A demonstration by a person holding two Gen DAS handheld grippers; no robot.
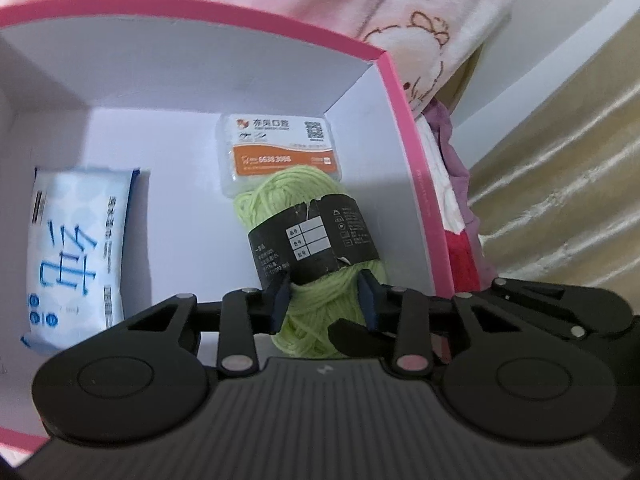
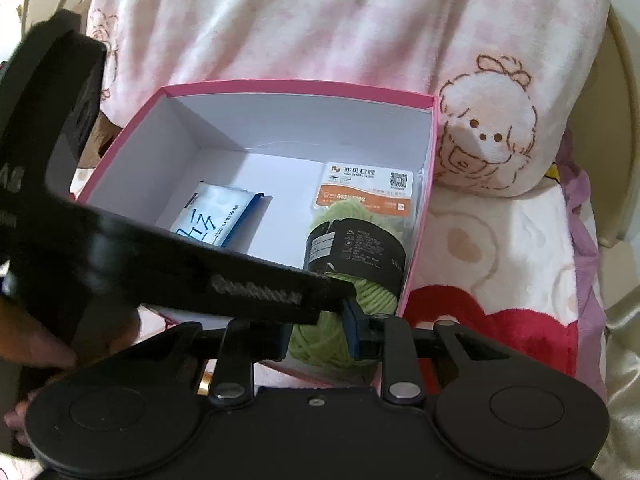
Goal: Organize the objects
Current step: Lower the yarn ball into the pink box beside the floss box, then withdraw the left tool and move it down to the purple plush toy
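A light-green yarn ball [image 1: 288, 188] with a black paper band lies in the pink box [image 1: 400, 120], its far end resting on a clear plastic case with an orange label [image 1: 280, 144]. My left gripper [image 1: 324, 298] is shut on the yarn just below the band. In the right wrist view the left gripper [image 2: 344, 296] reaches in from the left across the box [image 2: 300, 84]. My right gripper [image 2: 318, 338] is shut on the near end of the yarn [image 2: 376, 292], which fills the gap between its pads. The case [image 2: 364, 188] lies behind it.
A blue-and-white tissue pack [image 1: 76, 248] [image 2: 216, 216] lies on the left of the box's white floor. The box rests on a pink cartoon-print blanket [image 2: 320, 20]. A hand [image 2: 36, 344] holds the left gripper. Gold satin fabric [image 1: 560, 200] lies to the right.
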